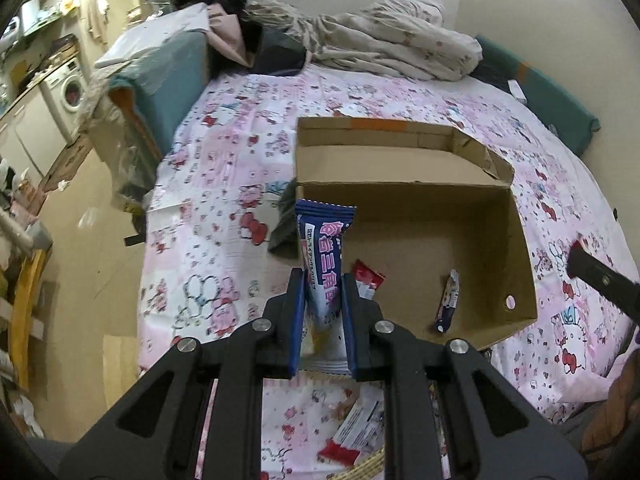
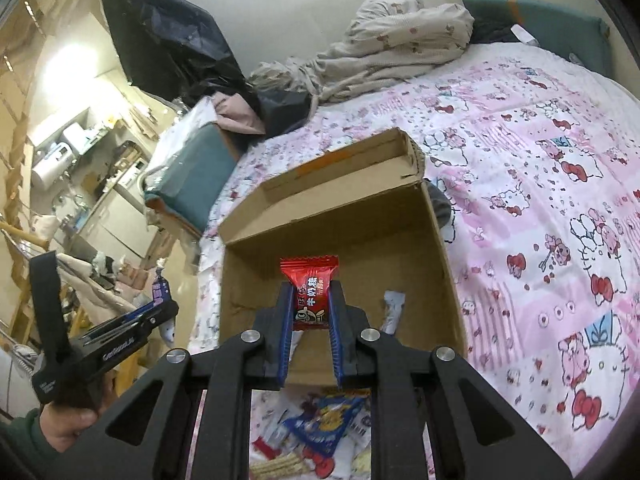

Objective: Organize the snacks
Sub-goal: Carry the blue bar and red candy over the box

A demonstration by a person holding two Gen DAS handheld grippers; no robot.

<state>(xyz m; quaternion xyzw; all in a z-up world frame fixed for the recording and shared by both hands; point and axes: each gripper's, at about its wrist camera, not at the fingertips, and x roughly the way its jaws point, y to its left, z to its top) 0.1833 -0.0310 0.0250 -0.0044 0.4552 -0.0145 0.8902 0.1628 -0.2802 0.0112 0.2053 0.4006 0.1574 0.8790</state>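
An open cardboard box (image 1: pixel 516 240) lies on a pink cartoon-print bedspread; it also shows in the right wrist view (image 2: pixel 436 240). My left gripper (image 1: pixel 322 292) is shut on a blue and white snack packet (image 1: pixel 322 248), held upright above the box's near left corner. My right gripper (image 2: pixel 310 300) is shut on a red candy packet (image 2: pixel 310 284), held over the box's near edge. Inside the box lie a red packet (image 1: pixel 368 274) and a thin blue-white packet (image 1: pixel 448 300), which also shows in the right wrist view (image 2: pixel 394 310). The left gripper with its packet shows at the left of the right wrist view (image 2: pixel 160 300).
Loose snack packets (image 2: pixel 328 424) lie on the bedspread in front of the box, under the grippers. A crumpled duvet (image 1: pixel 392 44) and dark clothes (image 1: pixel 276 48) sit at the head of the bed. The bed's left edge drops to the floor (image 1: pixel 80 240).
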